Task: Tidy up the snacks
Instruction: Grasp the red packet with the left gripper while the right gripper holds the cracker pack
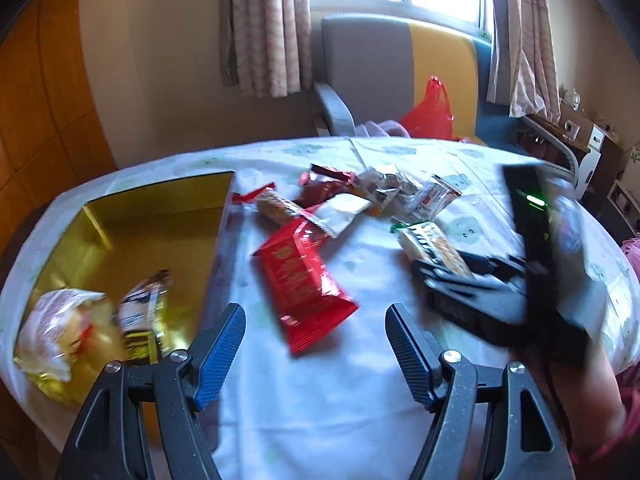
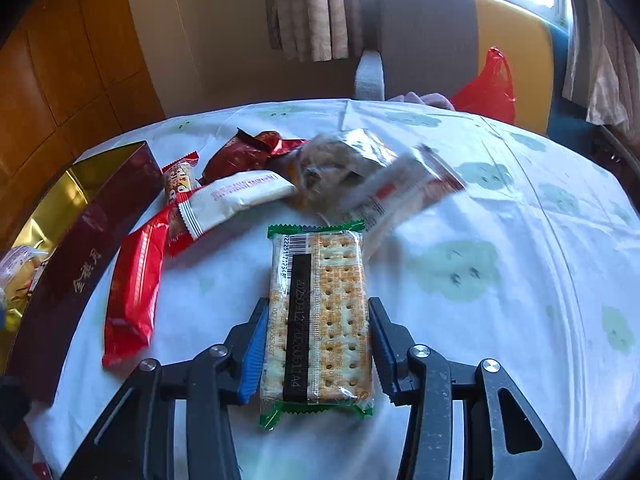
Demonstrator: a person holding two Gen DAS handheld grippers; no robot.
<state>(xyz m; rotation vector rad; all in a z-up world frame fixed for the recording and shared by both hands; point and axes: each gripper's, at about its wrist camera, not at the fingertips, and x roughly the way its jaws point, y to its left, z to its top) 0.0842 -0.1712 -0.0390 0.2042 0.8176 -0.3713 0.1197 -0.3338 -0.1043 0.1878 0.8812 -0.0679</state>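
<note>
The right tool (image 2: 318, 354) had its pads against the long sides of the cracker pack (image 2: 320, 316), gripping it near the counter's (image 2: 520, 240) edge, likely for the gold box (image 1: 132, 240) at left. The left tool (image 1: 316, 346) hung wide open and empty over a red packet (image 1: 304, 284). The cracker wrapper showed a barcode and a printed code, too blurred to read reliably.

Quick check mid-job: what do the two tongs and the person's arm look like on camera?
Both the left tongs and the right tongs have black angular linkage arms with silver round pivot bolts and ribbed blue finger pads. Seen from the left wrist, the right unit is a black body with a lit green light. A pink sleeve shows at the frame's right edge.
</note>
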